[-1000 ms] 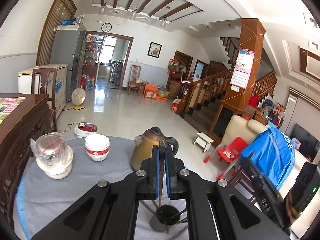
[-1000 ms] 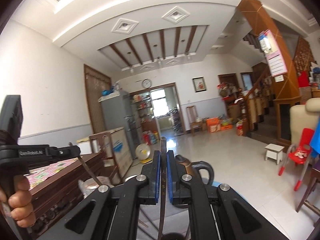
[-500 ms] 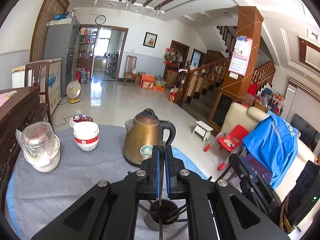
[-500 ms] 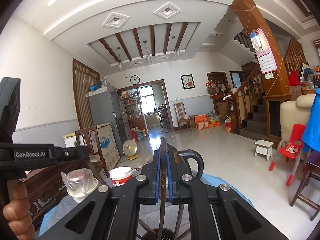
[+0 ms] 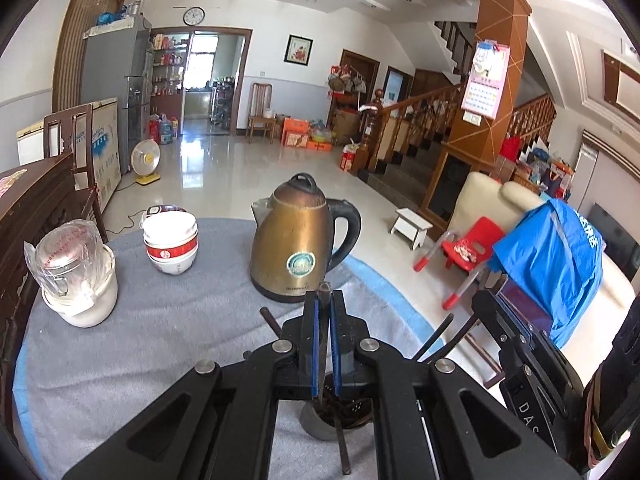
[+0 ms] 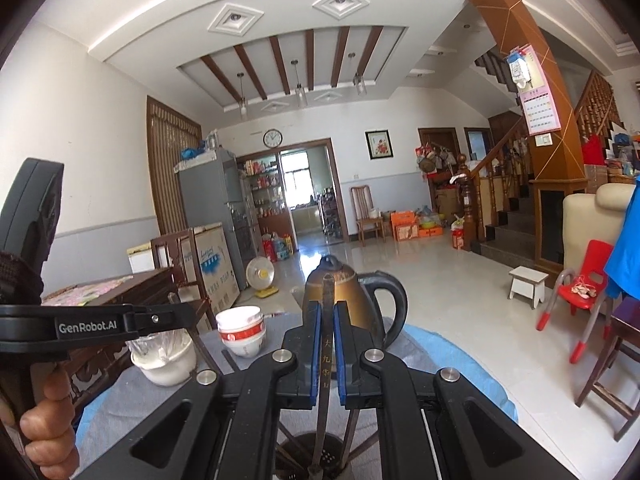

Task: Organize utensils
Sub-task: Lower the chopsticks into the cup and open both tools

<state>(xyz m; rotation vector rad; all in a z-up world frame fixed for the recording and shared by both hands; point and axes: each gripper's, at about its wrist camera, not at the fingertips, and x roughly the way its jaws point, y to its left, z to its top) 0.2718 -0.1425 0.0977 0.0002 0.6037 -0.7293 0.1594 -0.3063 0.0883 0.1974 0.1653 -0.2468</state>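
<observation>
Both grippers have dropped lower, each pinching one dark chopstick over the round grey holder, where some sticks already stand, so two remain.

On the cloth-covered bench stand one brass-coloured electric kettle, one stack of red-banded white bowls, one white pot topped by a plastic-wrapped glass jar and one dark perforated utensil holder bristling with several chopsticks, too overlapped to count.
</observation>
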